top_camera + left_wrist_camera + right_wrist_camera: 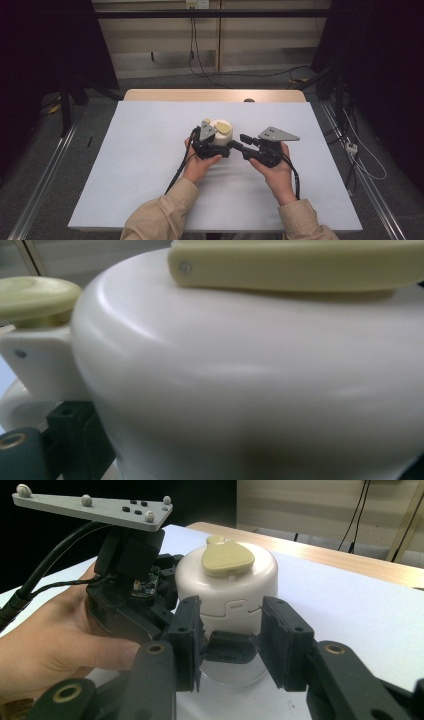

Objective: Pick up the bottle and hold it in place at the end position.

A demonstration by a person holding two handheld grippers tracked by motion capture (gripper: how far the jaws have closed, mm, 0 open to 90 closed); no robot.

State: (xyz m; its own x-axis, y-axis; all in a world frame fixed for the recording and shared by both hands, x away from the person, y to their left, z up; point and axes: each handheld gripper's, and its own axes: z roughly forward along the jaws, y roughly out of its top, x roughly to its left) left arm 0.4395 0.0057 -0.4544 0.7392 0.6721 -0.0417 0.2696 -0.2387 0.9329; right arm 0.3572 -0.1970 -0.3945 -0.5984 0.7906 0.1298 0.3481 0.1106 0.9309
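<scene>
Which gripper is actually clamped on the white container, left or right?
The left gripper: it hugs the white container from the side. The right gripper has its jaws either side of the front, not visibly pressing.

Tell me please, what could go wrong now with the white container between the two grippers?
The right gripper straddles the clear base below the white container; its pads are not clearly pressing, so a pull might slip. The left gripper sits close against the container, so the two grippers could bump. The yellow flap might pop open if squeezed.
</scene>
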